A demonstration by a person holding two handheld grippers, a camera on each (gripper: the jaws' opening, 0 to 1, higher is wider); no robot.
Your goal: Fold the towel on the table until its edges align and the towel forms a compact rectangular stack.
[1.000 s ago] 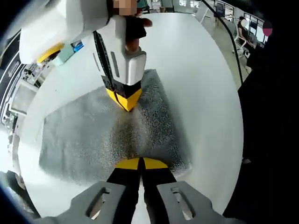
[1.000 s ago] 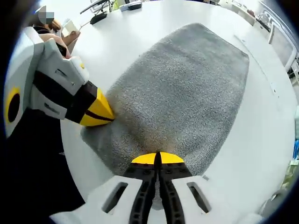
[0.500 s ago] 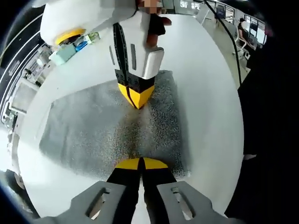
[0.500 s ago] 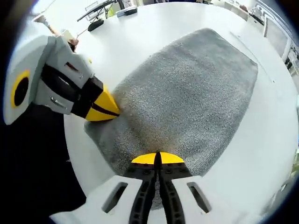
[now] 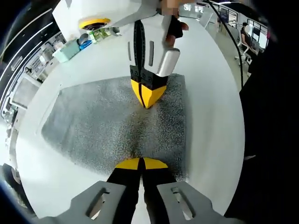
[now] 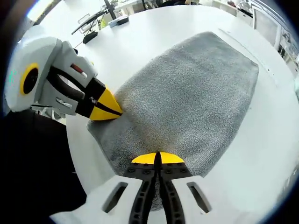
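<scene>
In the left gripper view, the left gripper point(image 5: 140, 163) sits at the near edge of the grey, nubbly terry towel point(image 5: 103, 126), its yellow-tipped jaws pressed together on the cloth's near hem — clamped on the towel, as far as the fisheye lets one judge. The towel lies spread as a broad rectangle on the round white table point(image 5: 210, 116), one layer or more (the thickness is hard to read from here). Farther along the same edge, the right gripper point(image 5: 148, 95) comes down from above, its yellow tip closed on the towel's right-hand part. Beyond the towel's far left corner stands a small cluster of teal and green containers point(image 5: 79, 43) on the table.

In the right gripper view, the right gripper point(image 6: 157, 158) has its jaws shut together on the towel's point(image 6: 191, 98) near edge. To the left, the left gripper point(image 6: 106, 108) pinches the neighbouring corner, its tip touching the cloth. The towel stretches away toward the far right — flat, with rounded corners. Dark desk items point(image 6: 100, 21) lie near the table's point(image 6: 149, 32) far rim.
</scene>
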